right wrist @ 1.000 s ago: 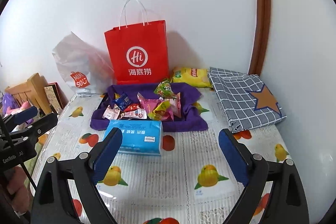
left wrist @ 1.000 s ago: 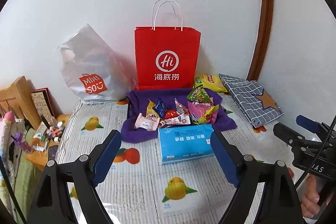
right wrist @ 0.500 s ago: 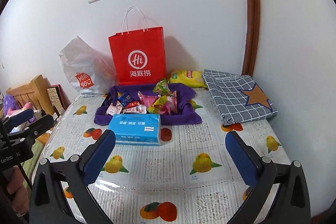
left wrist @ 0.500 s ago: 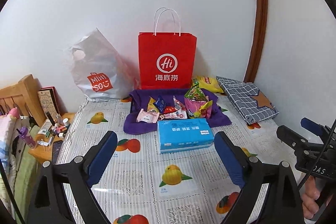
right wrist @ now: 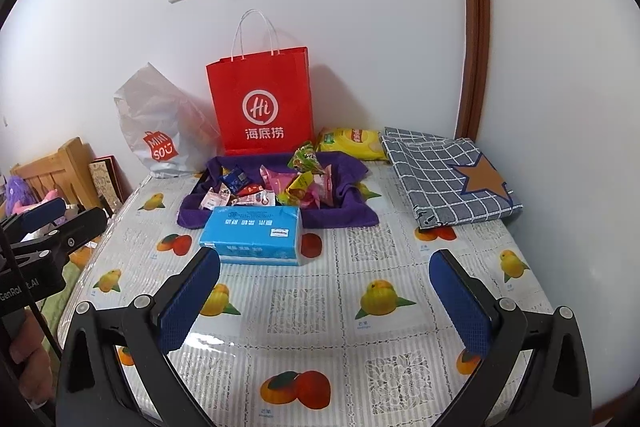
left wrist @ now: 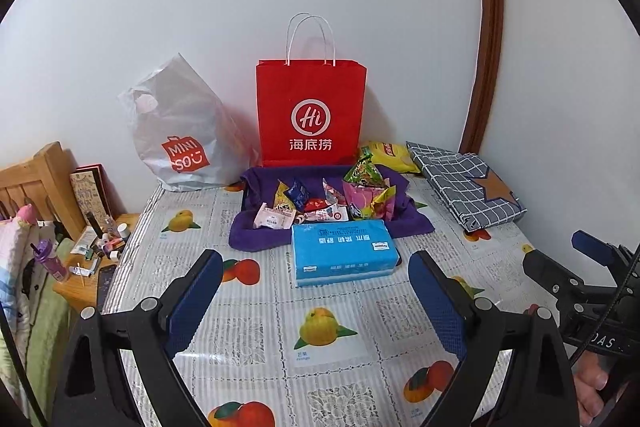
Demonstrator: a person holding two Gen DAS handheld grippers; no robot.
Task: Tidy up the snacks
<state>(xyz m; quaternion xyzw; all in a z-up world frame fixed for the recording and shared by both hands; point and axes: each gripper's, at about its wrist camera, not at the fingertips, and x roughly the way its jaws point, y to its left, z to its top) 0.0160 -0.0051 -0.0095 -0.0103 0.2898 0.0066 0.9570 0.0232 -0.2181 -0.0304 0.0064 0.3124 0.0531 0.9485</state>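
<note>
We held the left tongs and the right tongs above the fruit-print cloth of the desk, both released and empty; their jaws had just been opening, with nothing between them; the snacks lay heaped on a purple towel near the far wall, just behind a blue tissue pack that touched the towel's front edge; a red paper bag stood upright behind the towel; a white plastic bag leaned at its left; a yellow chip bag lay to its right beside a folded checked cloth.
</note>
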